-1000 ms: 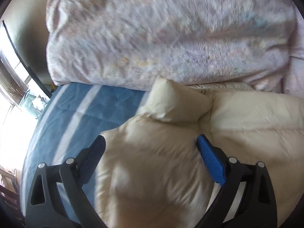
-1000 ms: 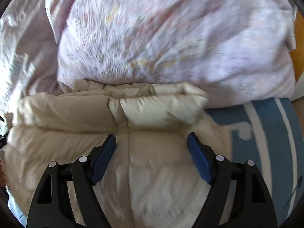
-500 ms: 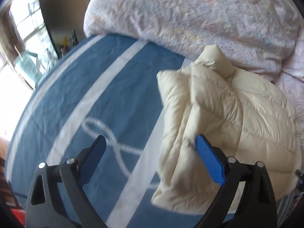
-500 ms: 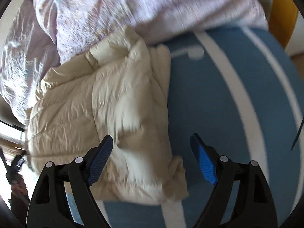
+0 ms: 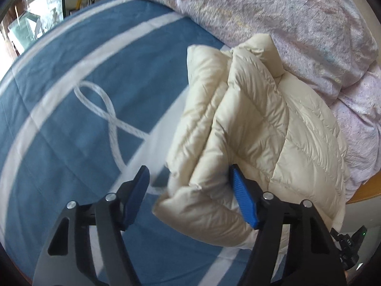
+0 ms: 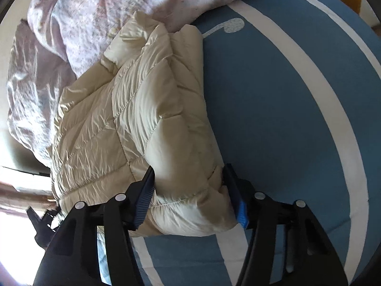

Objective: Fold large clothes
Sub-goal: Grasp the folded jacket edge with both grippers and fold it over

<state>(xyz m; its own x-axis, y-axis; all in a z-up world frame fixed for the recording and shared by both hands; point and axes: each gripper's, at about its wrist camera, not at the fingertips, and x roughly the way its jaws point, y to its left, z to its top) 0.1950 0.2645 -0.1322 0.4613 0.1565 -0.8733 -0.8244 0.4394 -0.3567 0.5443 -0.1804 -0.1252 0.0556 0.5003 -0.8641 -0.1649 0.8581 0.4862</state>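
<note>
- Left wrist view: the cream puffer jacket (image 5: 250, 128) lay folded into a thick bundle on the bed, its shiny quilted shell creased along diagonal stitch lines, with a soft collar roll at the far end.
- My left gripper (image 5: 190, 190) pointed steeply down over the bundle's near corner. The right blue ribbed pad (image 5: 243, 200) touched the fabric; the left pad stood clear over the sheet. The jaws were closing, the corner between them but not yet pinched from both sides.
- The blue bedsheet (image 5: 59, 124) carried broad white stripes and a looped white line. A crumpled pale lilac duvet (image 5: 273, 16) was heaped behind the jacket, touching it. A bright window showed far left, a strip of wooden floor at right.
- Half a second before, these fingers hung wider and the left one sat over bare sheet further from the bundle.
- Right wrist view: the same jacket (image 6: 133, 124) showed glossy, wrinkled panels, its near corner puffed and rounded.
- My right gripper (image 6: 188, 190) straddled that corner, both pads against the padding, the jaws closing on it.
- The sheet (image 6: 273, 109) bore a white music note near the duvet (image 6: 78, 19).
- Half a second earlier the right finger stood over open sheet, apart from the jacket.
</note>
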